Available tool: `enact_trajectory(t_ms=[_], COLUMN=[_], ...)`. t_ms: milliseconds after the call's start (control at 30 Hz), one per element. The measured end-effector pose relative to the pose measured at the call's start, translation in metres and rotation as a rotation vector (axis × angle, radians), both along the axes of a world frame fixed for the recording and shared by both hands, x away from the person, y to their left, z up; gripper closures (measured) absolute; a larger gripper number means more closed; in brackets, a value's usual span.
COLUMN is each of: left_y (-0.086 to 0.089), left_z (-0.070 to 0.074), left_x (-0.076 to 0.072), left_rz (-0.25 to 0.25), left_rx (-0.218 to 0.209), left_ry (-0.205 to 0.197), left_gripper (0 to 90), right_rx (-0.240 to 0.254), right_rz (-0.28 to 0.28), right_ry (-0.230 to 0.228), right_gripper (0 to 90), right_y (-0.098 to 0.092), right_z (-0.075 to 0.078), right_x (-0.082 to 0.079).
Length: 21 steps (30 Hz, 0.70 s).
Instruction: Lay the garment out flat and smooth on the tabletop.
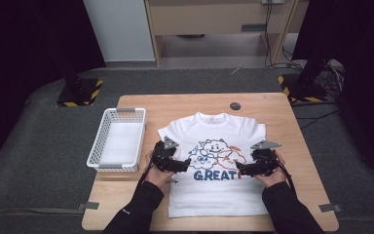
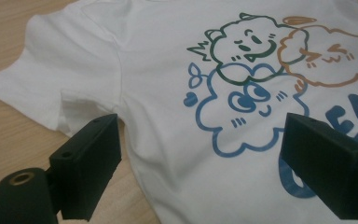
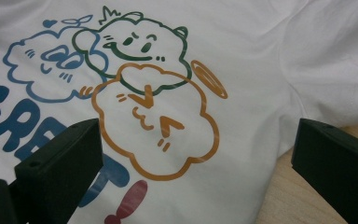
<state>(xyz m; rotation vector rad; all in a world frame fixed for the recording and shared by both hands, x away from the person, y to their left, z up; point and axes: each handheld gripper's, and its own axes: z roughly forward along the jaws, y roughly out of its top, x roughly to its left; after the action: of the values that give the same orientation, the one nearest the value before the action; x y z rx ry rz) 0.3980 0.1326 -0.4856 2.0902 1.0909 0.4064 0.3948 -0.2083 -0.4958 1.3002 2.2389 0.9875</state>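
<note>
A white T-shirt (image 1: pixel 214 195) lies flat, front up, on the wooden table (image 1: pixel 292 126). Its print shows blue, green and orange cloud figures above the word GREAT. My left gripper (image 1: pixel 187 164) hovers over the shirt's left side by the sleeve, jaws wide open, with nothing between them. In the left gripper view the open gripper (image 2: pixel 200 137) frames the blue cloud on the T-shirt (image 2: pixel 158 60). My right gripper (image 1: pixel 239 168) is over the shirt's right side, also open and empty. In the right gripper view this gripper (image 3: pixel 200 140) frames the orange cloud on the T-shirt (image 3: pixel 256 42).
An empty white mesh basket (image 1: pixel 93 155) stands at the table's left edge beside the shirt. A dark round cap (image 1: pixel 235 106) sits in the tabletop beyond the collar. Two stand bases with yellow-black tape (image 1: pixel 80 92) (image 1: pixel 302 87) rest on the floor behind the table.
</note>
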Motion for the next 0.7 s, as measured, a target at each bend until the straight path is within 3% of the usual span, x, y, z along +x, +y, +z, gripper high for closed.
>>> enact_trajectory(t_ms=[300, 500, 700], left_y=[0.012, 0.022, 0.035], left_z=[-0.010, -0.012, -0.017], left_x=[-0.022, -0.039, -0.056], left_rz=[0.012, 0.015, 0.018], left_rx=[0.036, 0.053, 0.074], left_ry=[0.023, 0.013, 0.015], left_gripper=[6.5, 4.8, 3.7], right_rx=[0.006, -0.015, 0.015], right_rz=[0.023, 0.000, -0.031], right_ry=[-0.007, -0.004, -0.018], right_gripper=[1.3, 0.8, 0.6], right_y=[-0.006, -0.015, -0.024], right_z=[0.001, -0.001, -0.003], right_x=[-0.010, -0.015, -0.020])
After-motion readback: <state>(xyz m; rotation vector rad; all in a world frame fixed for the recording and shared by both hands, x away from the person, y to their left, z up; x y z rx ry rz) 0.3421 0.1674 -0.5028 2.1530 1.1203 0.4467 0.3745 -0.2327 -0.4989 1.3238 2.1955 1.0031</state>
